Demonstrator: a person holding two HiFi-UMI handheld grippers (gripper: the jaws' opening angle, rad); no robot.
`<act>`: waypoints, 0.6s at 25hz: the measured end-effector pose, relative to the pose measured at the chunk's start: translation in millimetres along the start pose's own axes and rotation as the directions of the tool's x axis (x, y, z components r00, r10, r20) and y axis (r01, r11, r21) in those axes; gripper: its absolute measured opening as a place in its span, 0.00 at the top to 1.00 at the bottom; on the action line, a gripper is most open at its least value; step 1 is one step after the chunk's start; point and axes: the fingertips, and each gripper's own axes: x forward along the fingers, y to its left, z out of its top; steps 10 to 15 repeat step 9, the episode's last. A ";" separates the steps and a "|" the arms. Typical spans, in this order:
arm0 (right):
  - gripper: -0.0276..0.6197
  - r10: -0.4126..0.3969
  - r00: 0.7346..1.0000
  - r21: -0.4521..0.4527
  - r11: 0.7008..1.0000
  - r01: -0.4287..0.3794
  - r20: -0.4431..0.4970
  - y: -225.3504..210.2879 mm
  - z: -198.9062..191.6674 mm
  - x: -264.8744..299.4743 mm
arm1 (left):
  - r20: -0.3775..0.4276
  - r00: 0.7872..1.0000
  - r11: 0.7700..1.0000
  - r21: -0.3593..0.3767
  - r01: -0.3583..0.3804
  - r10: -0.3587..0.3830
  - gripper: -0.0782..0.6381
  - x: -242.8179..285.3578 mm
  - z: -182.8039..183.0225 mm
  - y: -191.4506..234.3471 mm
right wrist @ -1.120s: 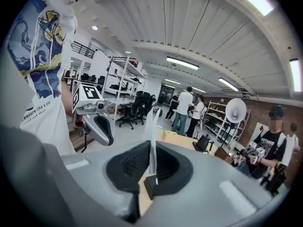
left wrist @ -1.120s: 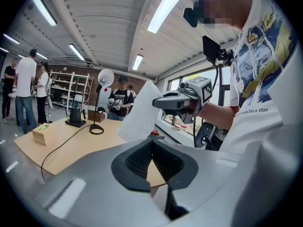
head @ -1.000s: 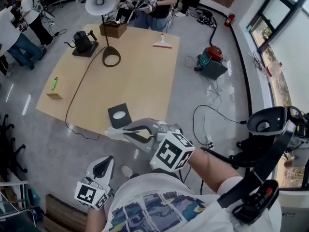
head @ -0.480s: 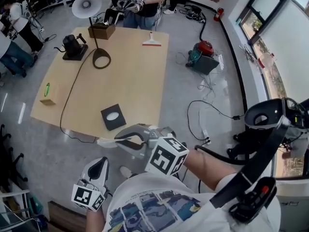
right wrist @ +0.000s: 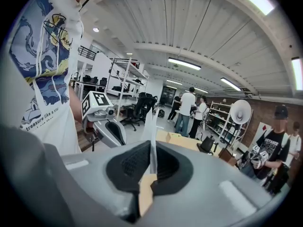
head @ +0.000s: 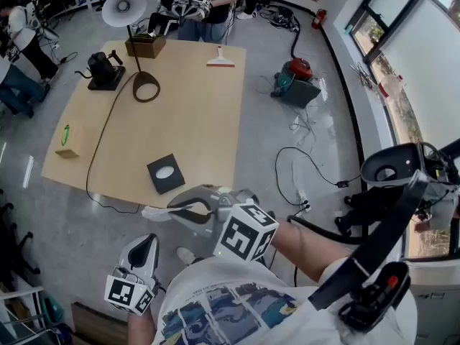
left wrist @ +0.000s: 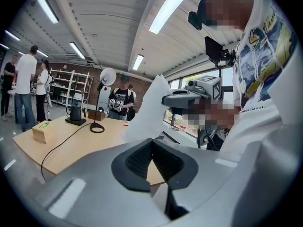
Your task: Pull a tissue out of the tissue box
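The black tissue box (head: 165,173) sits near the front edge of the wooden table (head: 194,113), with its white oval opening facing up. My right gripper (head: 171,208) hangs in front of the table edge, clear of the box, shut on a white tissue (head: 153,212). In the right gripper view the tissue (right wrist: 151,126) stands as a thin sheet pinched between the pads of that gripper (right wrist: 151,162). My left gripper (head: 149,240) is lower, close to my body, shut with nothing in it. From the left gripper (left wrist: 151,143) the tissue (left wrist: 147,110) shows ahead.
On the table stand a desk lamp (head: 144,88) with its cord, a black kettle (head: 102,69), a brown box (head: 144,45), a scraper (head: 221,57) and a small cardboard box (head: 67,140). A person (head: 201,6) stands at the far end. A vacuum (head: 295,85) and cables lie on the floor to the right.
The head view has swung a little, so the table sits higher and further left. The right gripper keeps its hold on the tissue and has barely moved. The left gripper is still.
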 end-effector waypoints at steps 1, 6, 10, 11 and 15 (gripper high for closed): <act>0.95 0.000 1.000 0.002 1.000 0.000 -0.001 0.1 -0.1 1.5 | -0.001 1.000 1.000 -0.001 0.001 -0.001 0.88 -0.4 -0.3 1.2; 0.95 -0.002 1.000 0.004 1.000 0.002 -0.004 0.4 3.6 13.7 | -0.005 1.000 1.000 -0.002 0.003 -0.003 0.88 -5.9 0.2 12.5; 0.95 -0.004 1.000 0.007 1.000 0.004 -0.003 0.6 7.0 22.8 | -0.004 1.000 1.000 0.003 0.010 -0.010 0.88 -12.4 -3.5 21.5; 0.95 -0.004 1.000 0.007 1.000 0.004 -0.003 0.6 7.0 22.8 | -0.004 1.000 1.000 0.003 0.010 -0.010 0.88 -12.4 -3.5 21.5; 0.95 -0.004 1.000 0.007 1.000 0.004 -0.003 0.6 7.0 22.8 | -0.004 1.000 1.000 0.003 0.010 -0.010 0.88 -12.4 -3.5 21.5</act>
